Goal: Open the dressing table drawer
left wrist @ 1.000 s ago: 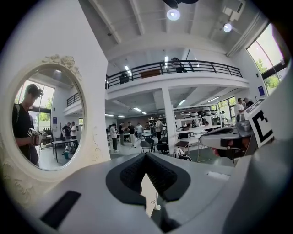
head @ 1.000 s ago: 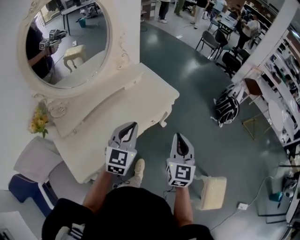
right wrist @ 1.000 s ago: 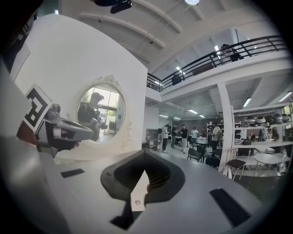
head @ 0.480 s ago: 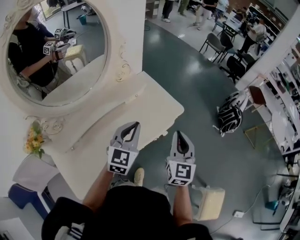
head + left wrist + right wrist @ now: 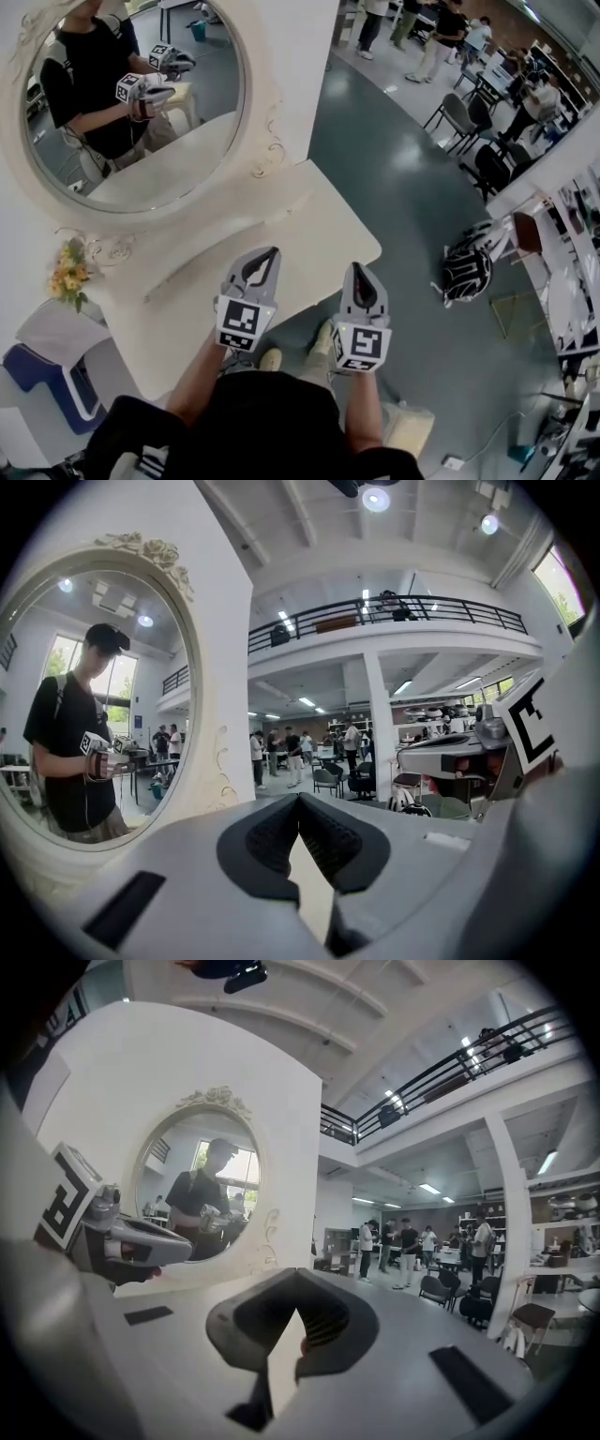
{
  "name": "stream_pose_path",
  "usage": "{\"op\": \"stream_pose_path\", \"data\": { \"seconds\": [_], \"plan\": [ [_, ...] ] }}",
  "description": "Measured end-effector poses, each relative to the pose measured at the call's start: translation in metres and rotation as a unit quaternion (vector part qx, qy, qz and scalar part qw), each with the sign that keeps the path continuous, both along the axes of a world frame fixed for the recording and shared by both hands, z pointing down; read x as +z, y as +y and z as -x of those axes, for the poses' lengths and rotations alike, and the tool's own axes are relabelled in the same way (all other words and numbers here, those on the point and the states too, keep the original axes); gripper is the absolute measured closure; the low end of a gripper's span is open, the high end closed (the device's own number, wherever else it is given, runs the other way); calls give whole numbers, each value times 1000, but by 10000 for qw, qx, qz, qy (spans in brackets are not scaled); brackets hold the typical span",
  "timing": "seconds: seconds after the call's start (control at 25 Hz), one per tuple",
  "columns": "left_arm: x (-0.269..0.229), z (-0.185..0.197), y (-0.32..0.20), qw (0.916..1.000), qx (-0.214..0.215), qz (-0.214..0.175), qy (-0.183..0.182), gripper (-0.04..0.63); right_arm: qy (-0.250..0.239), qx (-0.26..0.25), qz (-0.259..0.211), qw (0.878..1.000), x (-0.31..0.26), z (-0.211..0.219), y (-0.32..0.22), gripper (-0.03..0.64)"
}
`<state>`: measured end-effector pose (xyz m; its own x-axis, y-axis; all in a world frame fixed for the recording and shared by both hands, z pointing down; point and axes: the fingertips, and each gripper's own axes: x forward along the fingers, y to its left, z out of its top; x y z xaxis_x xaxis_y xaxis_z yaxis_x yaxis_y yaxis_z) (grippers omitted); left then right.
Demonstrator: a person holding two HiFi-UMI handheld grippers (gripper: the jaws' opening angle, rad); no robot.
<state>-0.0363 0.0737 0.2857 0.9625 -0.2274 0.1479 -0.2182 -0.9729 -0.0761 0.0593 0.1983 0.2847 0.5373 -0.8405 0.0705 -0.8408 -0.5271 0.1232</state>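
The white dressing table [image 5: 309, 234] stands against the wall under its oval mirror [image 5: 122, 103]. Seen from above, only its top shows; the drawer front is hidden below the near edge. My left gripper [image 5: 267, 253] hangs shut over the table's near edge, its tips [image 5: 300, 799] together and nothing between them. To its right, my right gripper [image 5: 359, 269] is shut as well and empty [image 5: 297, 1274], just off the edge above the floor. Both point level toward the mirror side. The mirror reflects the person holding both grippers.
Yellow flowers [image 5: 67, 267] sit at the table's left end, with a blue and white seat [image 5: 47, 361] below them. A cream stool [image 5: 408, 427] stands behind my right side. A black backpack [image 5: 467, 272], chairs [image 5: 459, 117] and several people [image 5: 441, 28] occupy the floor to the right.
The person has stepped sideways along the table front, so the table and mirror have shifted right in the view. Both grippers travelled along, staying shut side by side.
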Motion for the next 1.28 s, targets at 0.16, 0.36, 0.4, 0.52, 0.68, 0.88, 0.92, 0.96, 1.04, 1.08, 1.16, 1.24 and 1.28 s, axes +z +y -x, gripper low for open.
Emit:
{"op": "stream_pose_path", "data": {
  "seconds": [0.16, 0.36, 0.4, 0.52, 0.68, 0.88, 0.92, 0.96, 1.04, 1.08, 1.16, 1.24, 1.28],
  "plan": [
    [3, -12, -20, 9991, -413, 32, 30, 592, -19, -429, -69, 9991, 1, -22, -28, 618],
    [12, -26, -48, 9954, -936, 178, 4, 592, -198, -956, -4, 9952, 15, -50, -69, 618],
    [13, -30, -55, 9944, -1032, 231, 10, 592, -268, -1075, 22, 9938, 19, -56, -79, 618],
    [26, -41, -77, 9896, -1380, 399, -61, 592, -422, -1456, 153, 9883, 36, -71, -110, 618],
    [51, -45, -90, 9807, -1849, 590, -235, 592, -579, -1906, 355, 9793, 62, -79, -135, 618],
    [79, -48, -103, 9703, -2283, 711, -375, 592, -721, -2316, 547, 9686, 91, -86, -162, 618],
    [84, -48, -106, 9684, -2348, 745, -394, 592, -742, -2388, 600, 9664, 98, -87, -167, 618],
    [89, -48, -108, 9665, -2410, 786, -412, 592, -761, -2456, 651, 9642, 104, -87, -172, 618],
    [99, -47, -113, 9627, -2528, 852, -448, 592, -785, -2581, 755, 9600, 118, -87, -180, 618],
    [104, -47, -115, 9610, -2584, 865, -470, 592, -785, -2640, 796, 9580, 124, -87, -184, 618],
    [116, -45, -118, 9568, -2697, 940, -536, 592, -768, -2751, 821, 9548, 133, -88, -193, 618],
    [124, -45, -122, 9544, -2788, 910, -558, 592, -784, -2837, 914, 9513, 145, -89, -200, 618],
    [127, -44, -125, 9535, -2828, 874, -560, 592, -806, -2869, 971, 9496, 152, -89, -202, 618]
  ]
}}
